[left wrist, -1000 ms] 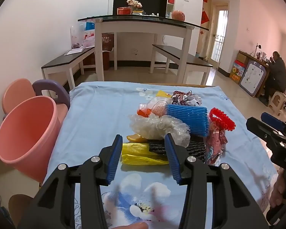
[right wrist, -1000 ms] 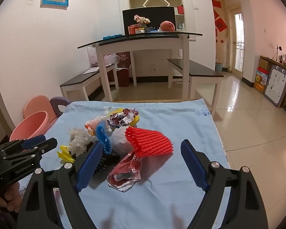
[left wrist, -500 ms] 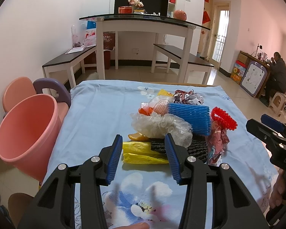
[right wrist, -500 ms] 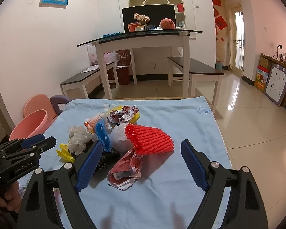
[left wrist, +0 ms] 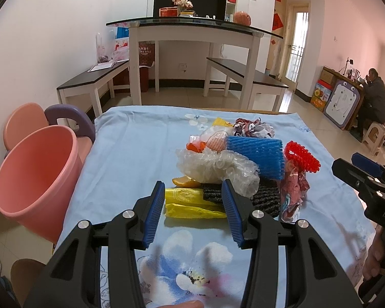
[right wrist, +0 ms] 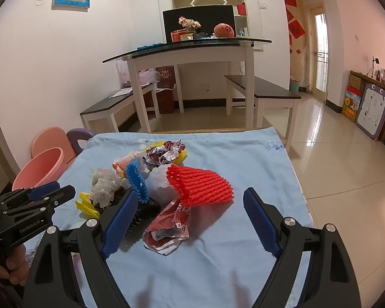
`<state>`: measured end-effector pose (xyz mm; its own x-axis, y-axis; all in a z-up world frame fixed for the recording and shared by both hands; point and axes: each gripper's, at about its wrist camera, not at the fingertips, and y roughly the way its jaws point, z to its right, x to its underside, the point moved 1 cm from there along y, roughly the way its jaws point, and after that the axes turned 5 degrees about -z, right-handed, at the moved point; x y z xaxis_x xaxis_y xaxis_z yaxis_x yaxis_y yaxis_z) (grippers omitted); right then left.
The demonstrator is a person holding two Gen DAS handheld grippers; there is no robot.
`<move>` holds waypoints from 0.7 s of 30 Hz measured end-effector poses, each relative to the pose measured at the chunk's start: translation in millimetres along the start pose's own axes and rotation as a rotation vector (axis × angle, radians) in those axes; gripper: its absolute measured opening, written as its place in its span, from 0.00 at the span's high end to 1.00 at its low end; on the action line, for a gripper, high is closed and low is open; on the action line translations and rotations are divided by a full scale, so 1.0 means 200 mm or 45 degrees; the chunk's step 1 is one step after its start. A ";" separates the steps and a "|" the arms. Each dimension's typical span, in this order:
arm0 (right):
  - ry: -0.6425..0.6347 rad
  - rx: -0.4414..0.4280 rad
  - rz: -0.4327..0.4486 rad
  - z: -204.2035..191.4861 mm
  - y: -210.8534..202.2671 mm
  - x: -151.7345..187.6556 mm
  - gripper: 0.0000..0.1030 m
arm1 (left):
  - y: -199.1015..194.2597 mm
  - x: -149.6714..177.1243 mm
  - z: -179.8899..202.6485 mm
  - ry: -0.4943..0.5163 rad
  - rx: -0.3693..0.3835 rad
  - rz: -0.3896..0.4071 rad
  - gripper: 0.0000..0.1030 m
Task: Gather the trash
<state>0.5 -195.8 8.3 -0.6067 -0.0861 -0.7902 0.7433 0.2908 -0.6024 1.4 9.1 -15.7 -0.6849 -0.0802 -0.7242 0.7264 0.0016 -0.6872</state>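
A pile of trash lies mid-table on the blue floral cloth (left wrist: pixel 131 148). In it are a yellow plastic bag (left wrist: pixel 190 202), crumpled clear plastic (left wrist: pixel 215 166), a blue foam net (left wrist: pixel 256 151), a red foam net (left wrist: pixel 301 157) and a red-white wrapper (left wrist: pixel 294 187). My left gripper (left wrist: pixel 192 182) is open, its tips just short of the yellow bag. My right gripper (right wrist: pixel 190 192) is wide open and empty. It faces the red foam net (right wrist: pixel 200 182) and the wrapper (right wrist: pixel 170 223) from the near right. A pink bin (left wrist: pixel 36 179) stands at the table's left edge.
A pink and a purple chair back (left wrist: pixel 69 113) stand behind the bin. Beyond the table are a white high table (left wrist: pixel 192 28) and two benches. A person sits far right at a desk (left wrist: pixel 374 89). A hand (right wrist: pixel 10 269) holds the left gripper.
Almost nothing differs. Both grippers have drifted slightly, so the pile sits a little higher in each view. Both stay open and empty, and the trash has not moved.
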 end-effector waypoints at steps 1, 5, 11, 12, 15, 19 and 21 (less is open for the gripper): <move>0.003 -0.002 -0.003 0.00 0.00 0.00 0.19 | 0.00 -0.02 0.02 0.001 0.001 -0.001 0.55; 0.019 -0.013 -0.013 0.02 0.00 0.01 0.19 | 0.01 0.00 0.01 0.001 0.002 -0.007 0.55; 0.021 -0.012 -0.012 0.02 0.00 0.01 0.19 | 0.01 -0.01 0.02 0.001 0.002 -0.009 0.54; 0.023 -0.013 -0.012 0.03 -0.01 0.01 0.20 | 0.01 0.00 0.02 0.002 0.001 -0.010 0.55; 0.029 -0.012 -0.016 0.03 -0.01 0.01 0.20 | 0.01 0.00 0.02 0.002 0.002 -0.009 0.55; 0.036 -0.013 -0.019 0.04 -0.01 0.00 0.20 | 0.01 -0.01 0.02 0.001 0.001 -0.009 0.55; 0.037 -0.012 -0.020 0.04 0.00 0.00 0.20 | 0.01 -0.01 0.02 0.001 0.002 -0.010 0.54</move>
<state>2.0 -204.6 7.5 -0.6261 -0.0632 -0.7772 0.7311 0.2990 -0.6133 3.7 5.7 -15.5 -0.6904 -0.0795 -0.7190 0.7214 -0.0007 -0.6926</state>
